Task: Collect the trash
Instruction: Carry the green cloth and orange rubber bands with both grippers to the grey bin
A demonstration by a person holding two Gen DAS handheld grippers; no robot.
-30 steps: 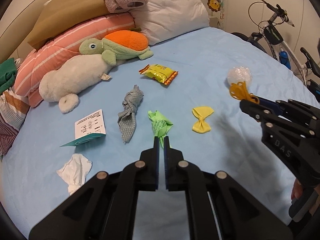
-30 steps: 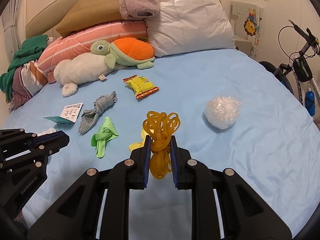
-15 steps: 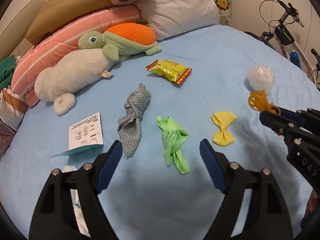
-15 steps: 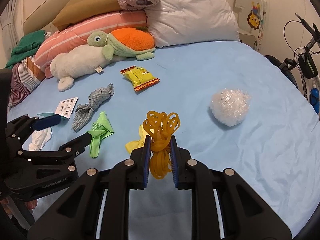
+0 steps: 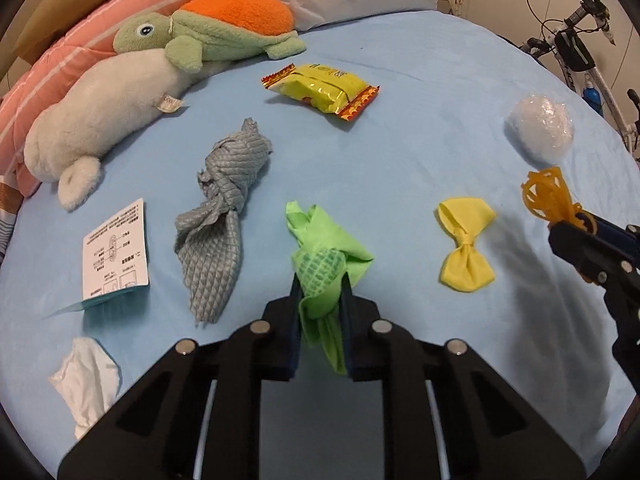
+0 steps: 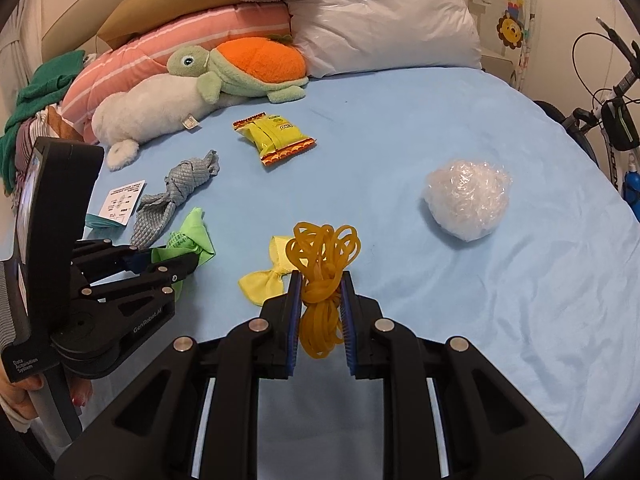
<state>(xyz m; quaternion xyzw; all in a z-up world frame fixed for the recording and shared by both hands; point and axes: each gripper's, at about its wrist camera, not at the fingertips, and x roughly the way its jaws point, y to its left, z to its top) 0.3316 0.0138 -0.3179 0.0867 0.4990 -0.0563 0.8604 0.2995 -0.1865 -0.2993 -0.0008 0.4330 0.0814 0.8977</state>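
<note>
Presently the left tongs [image 5: 320, 292] grip the green rag [image 5: 324, 256], its long axis along the fingers, on the bed [image 5: 420, 152]. Right tongs [image 6: 320, 300] clamp the rubber bands [image 6: 322, 264]; yellow bow [image 5: 466, 248] lies between, nearer the right.

Quick count of what's on the bed: three knotted cloths, green [image 5: 324, 268] pinched between the left jaws, grey [image 5: 218, 236] just left of them, yellow [image 5: 466, 248] off right. One rubber band bundle [image 6: 322, 284] between the right jaws. One snack packet [image 5: 322, 90], one plastic ball [image 5: 540, 126], one tissue [image 5: 86, 380], one card [image 5: 116, 252], two plushies: turtle [image 5: 212, 32] and white one [image 5: 100, 120].
</note>
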